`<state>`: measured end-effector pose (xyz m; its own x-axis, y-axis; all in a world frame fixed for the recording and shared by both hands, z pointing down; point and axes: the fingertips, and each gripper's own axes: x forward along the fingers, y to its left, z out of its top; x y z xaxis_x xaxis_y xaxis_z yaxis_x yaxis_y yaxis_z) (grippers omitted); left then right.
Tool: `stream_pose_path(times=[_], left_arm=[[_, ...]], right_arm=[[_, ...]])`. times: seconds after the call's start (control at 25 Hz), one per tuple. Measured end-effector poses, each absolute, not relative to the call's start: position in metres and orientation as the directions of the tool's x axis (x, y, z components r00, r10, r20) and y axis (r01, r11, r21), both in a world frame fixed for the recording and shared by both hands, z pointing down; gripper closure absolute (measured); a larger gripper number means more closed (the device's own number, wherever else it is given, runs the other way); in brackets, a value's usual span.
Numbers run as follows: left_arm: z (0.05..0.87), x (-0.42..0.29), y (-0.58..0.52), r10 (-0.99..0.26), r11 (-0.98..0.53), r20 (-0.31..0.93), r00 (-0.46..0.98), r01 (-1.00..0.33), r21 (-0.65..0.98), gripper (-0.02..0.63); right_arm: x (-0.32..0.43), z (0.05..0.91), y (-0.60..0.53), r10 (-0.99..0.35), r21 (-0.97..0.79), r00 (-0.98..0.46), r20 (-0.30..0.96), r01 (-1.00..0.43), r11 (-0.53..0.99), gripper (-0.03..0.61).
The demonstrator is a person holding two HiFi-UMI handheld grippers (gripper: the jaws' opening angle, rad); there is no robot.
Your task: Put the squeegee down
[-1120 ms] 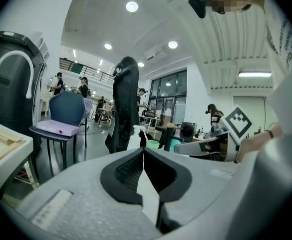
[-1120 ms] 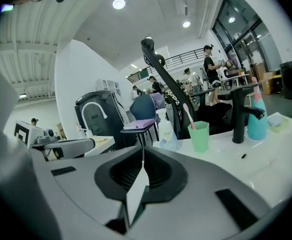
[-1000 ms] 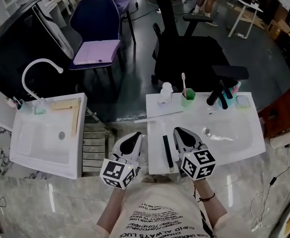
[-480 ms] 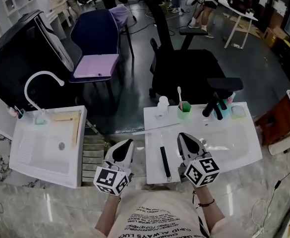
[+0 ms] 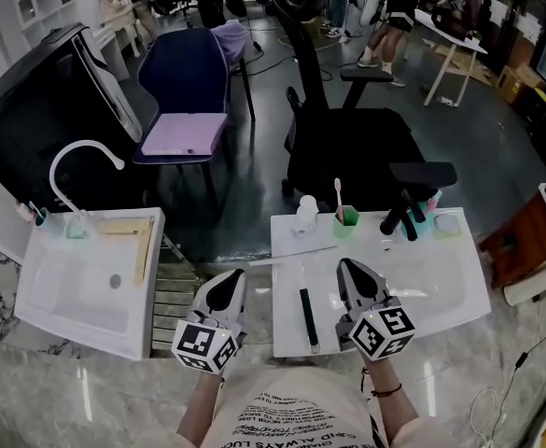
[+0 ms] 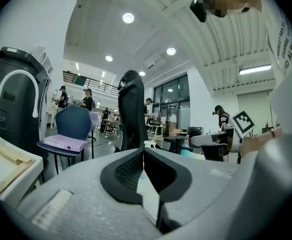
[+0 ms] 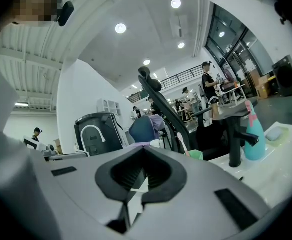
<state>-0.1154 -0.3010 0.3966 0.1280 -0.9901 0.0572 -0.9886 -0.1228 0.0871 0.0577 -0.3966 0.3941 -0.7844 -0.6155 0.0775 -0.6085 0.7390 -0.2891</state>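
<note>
With the left gripper [image 5: 225,287] and right gripper [image 5: 352,274] both clenched empty, a stray nudge could knock the squeegee [image 5: 307,318] (lying near the front edge) off the sink top [image 5: 286,271].

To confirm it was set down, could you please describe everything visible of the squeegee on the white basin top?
The squeegee is a slim, straight black bar, details too small to tell. It lies flat on the left part of the white basin top, running from its near edge away from the person. The left gripper and right gripper flank it without touching it.
</note>
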Motion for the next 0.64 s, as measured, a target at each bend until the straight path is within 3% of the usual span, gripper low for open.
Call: stream_pose_path(times=[0.64], left_arm=[[0.396, -0.127, -0.305, -0.995, -0.088, 0.049, 0.092, -0.994, 0.071, 0.591]], right_arm=[[0.068, 0.392, -0.410, -0.656, -0.306, -0.753, 0.044, -0.635, 0.709, 0.574]])
